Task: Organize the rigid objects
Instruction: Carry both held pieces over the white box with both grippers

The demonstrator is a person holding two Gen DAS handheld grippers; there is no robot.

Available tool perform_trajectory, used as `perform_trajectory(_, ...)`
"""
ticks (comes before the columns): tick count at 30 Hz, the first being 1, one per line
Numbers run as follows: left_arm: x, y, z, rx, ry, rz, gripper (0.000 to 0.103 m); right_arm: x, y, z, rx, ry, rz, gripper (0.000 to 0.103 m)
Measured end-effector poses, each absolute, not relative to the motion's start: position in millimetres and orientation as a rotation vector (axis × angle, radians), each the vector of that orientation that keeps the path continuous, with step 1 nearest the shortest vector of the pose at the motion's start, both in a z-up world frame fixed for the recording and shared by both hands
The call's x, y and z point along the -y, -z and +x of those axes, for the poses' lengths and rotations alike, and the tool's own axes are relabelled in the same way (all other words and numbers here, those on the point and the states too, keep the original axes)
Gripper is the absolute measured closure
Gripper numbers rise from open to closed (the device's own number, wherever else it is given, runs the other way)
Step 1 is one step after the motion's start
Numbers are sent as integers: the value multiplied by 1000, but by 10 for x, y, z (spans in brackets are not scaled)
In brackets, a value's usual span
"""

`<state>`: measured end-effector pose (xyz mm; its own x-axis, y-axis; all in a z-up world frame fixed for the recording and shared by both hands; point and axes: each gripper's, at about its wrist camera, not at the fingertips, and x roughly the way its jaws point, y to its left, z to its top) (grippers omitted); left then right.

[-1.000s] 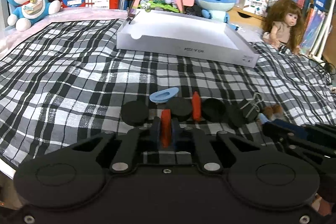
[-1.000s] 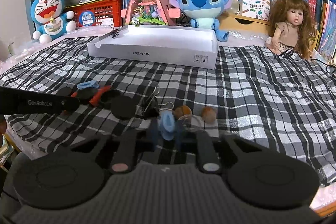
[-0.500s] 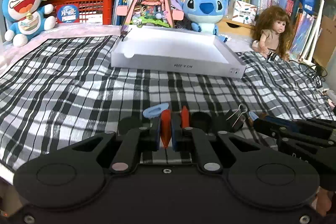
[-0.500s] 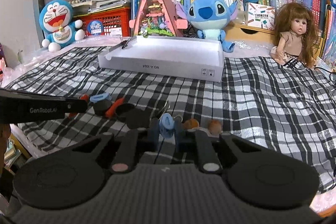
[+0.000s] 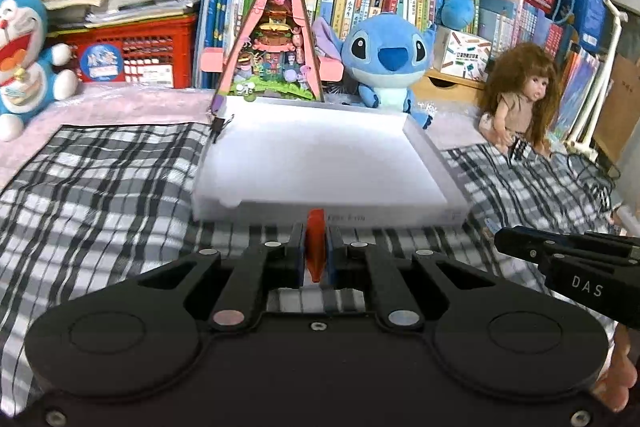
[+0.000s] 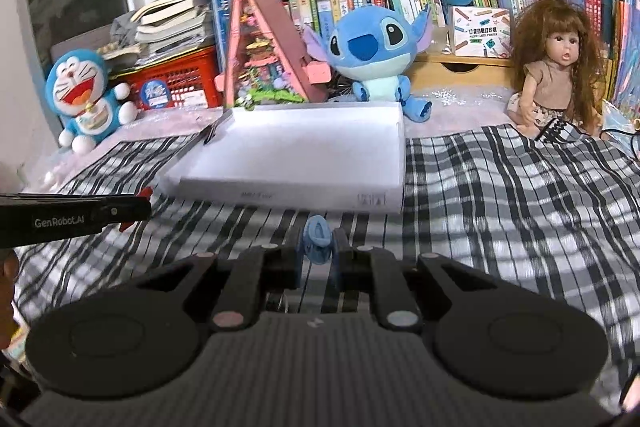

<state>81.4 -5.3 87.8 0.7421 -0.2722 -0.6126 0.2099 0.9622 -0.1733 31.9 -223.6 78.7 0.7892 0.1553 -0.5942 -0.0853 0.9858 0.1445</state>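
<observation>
My left gripper (image 5: 316, 251) is shut on a small red-orange piece (image 5: 316, 241) and holds it above the checked cloth, just short of the near wall of the white box (image 5: 320, 163). My right gripper (image 6: 317, 247) is shut on a small light-blue piece (image 6: 318, 239), also raised in front of the white box (image 6: 296, 155). The left gripper shows at the left edge of the right wrist view (image 6: 72, 217). The right gripper shows at the right of the left wrist view (image 5: 568, 263). The box looks empty inside.
A black-and-white checked cloth (image 6: 500, 195) covers the surface. Behind the box stand a pink triangular toy house (image 5: 276, 39), a Stitch plush (image 5: 388, 55), a Doraemon plush (image 6: 84, 95), a doll (image 6: 556, 75), a red crate (image 5: 136, 51) and shelves of books.
Both grippers rose from the cluster of small pieces on the cloth and moved forward toward the white box, each carrying its piece. The pieces left on the cloth have dropped out of view.
</observation>
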Motion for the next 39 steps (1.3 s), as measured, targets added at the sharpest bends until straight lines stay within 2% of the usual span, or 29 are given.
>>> perform_trajectory(9, 158, -907, 1756, -735, 223, -106, 94, 2378, -878, 1159, -753, -136, 202, 85)
perform_trajectory(16, 241, -603, 2234, -810, 199, -114, 94, 2297, -695, 1690, -852, -136, 206, 85)
perform_trajectory(24, 299, -318, 2377, -842, 157, -80, 94, 2176, -425, 1962, -931, -100, 181, 85)
perform_trajectory(39, 332, -156, 2408, -872, 143, -42, 94, 2129, -273, 2037, -976, -91, 157, 85)
